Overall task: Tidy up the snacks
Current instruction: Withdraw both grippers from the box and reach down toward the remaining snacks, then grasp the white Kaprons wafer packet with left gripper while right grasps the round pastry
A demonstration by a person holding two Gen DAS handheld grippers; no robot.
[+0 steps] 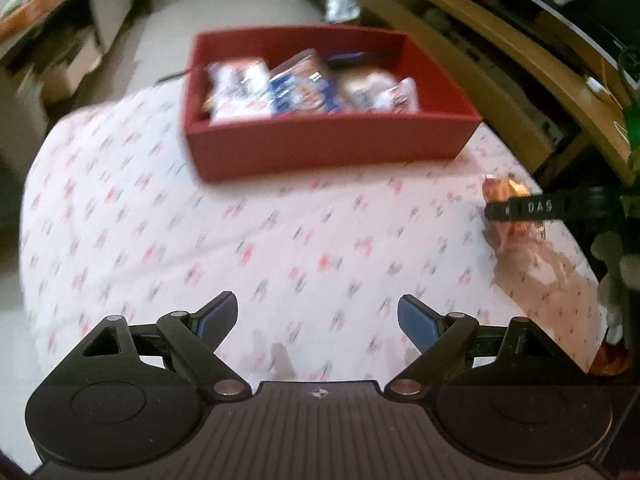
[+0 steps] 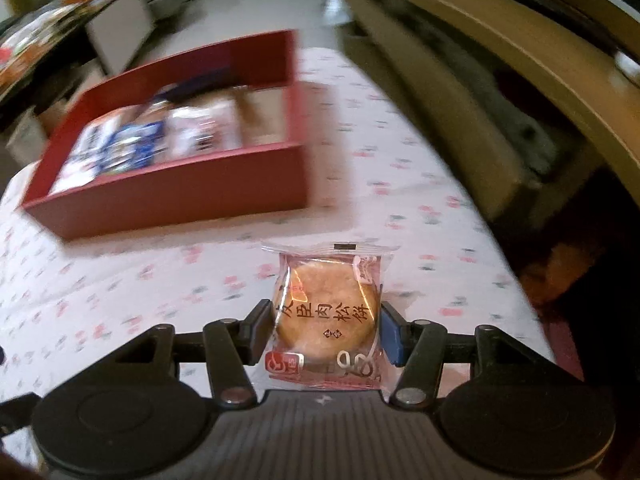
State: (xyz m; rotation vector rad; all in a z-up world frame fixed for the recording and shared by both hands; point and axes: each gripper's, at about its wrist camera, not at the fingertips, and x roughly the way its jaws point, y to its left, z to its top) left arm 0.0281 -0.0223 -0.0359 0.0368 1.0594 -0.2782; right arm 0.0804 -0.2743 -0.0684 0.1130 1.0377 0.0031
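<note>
The right gripper (image 2: 326,330) has its 2 black fingers pressed against the sides of a clear-wrapped round golden pastry with a pink printed border and dark characters across its face (image 2: 327,316), holding it above the white tablecloth with small red and grey motifs (image 2: 420,216). The left gripper (image 1: 318,320) holds nothing, its blue-padded fingers (image 1: 418,322) spread wide over bare cloth. The pastry's wrapper has a crimped clear top seam and a red logo at its lower left corner. The right wrist view shows this print sharply, and it shows the open red rectangular cardboard box (image 2: 180,196) off to the left, with its right end bare of packets. The left wrist view faces the box (image 1: 332,142) head on, blurred, with several white and blue snack packets (image 1: 300,88) leaning inside it; at its right edge it catches the held pastry (image 1: 506,190) side on, as an orange shape behind a black finger of the right gripper (image 1: 520,210).
</note>
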